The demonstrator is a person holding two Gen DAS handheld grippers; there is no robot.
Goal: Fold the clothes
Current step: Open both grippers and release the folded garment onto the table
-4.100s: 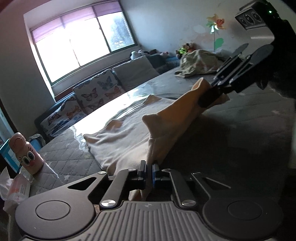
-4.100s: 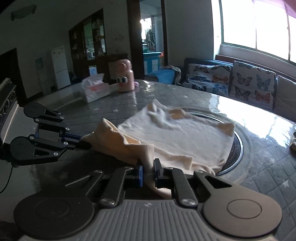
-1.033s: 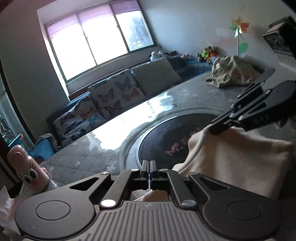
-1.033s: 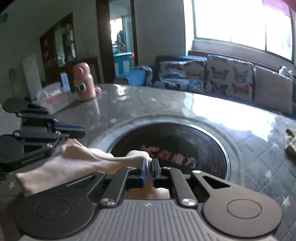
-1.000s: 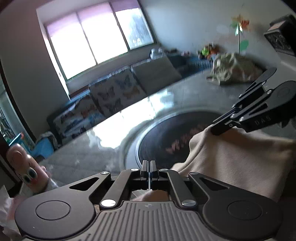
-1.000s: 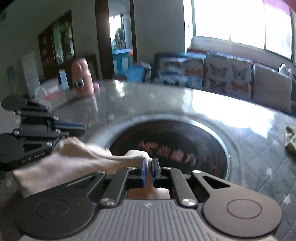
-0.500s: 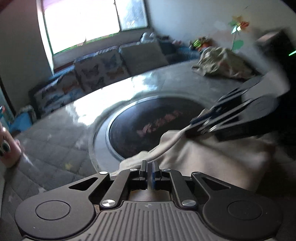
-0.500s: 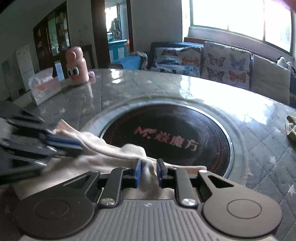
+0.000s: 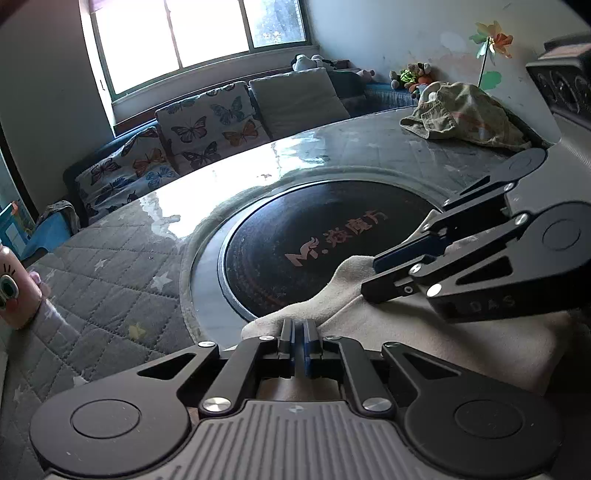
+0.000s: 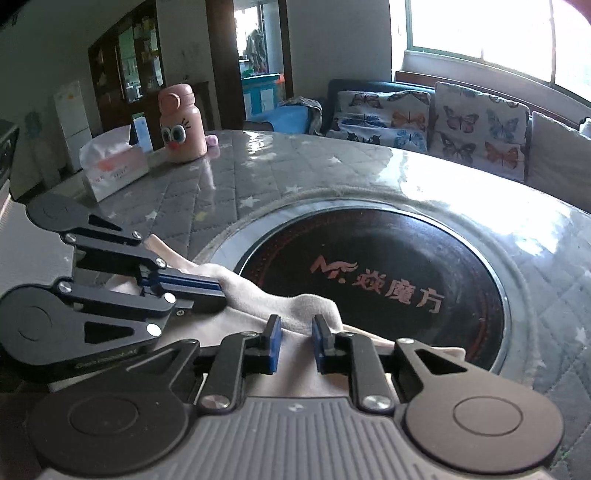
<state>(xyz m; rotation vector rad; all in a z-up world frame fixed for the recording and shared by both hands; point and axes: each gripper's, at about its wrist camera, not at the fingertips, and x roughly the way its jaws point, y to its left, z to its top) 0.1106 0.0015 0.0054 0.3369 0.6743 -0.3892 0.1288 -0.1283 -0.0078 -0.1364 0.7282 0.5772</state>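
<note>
My left gripper has its jaws pinched nearly together on a ridge of the beige cloth; my right gripper has its blue pads parted, cloth ridge lying between them without being pressed. Two grippers, one cloth in work: soft, fleecy, folded into a thick pad at the near table edge, its front lip overlapping the rim of the dark disc. One disc only: round, glossy black, metal ring around it, set in the table centre, printed with an "M" logo and Chinese characters in pinkish lettering. Table wears a grey quilted cover with pale stars under a shiny clear sheet. The right gripper's side arm, seen from the left wrist, carries stamped letters that look like "DAS". Further out: one pink bottle with cartoon eyes, one tissue box with small print too fine to read, one crumpled khaki garment at the far table edge, butterfly-print cushions on the sofa below the window, one paper pinwheel on the wall.
</note>
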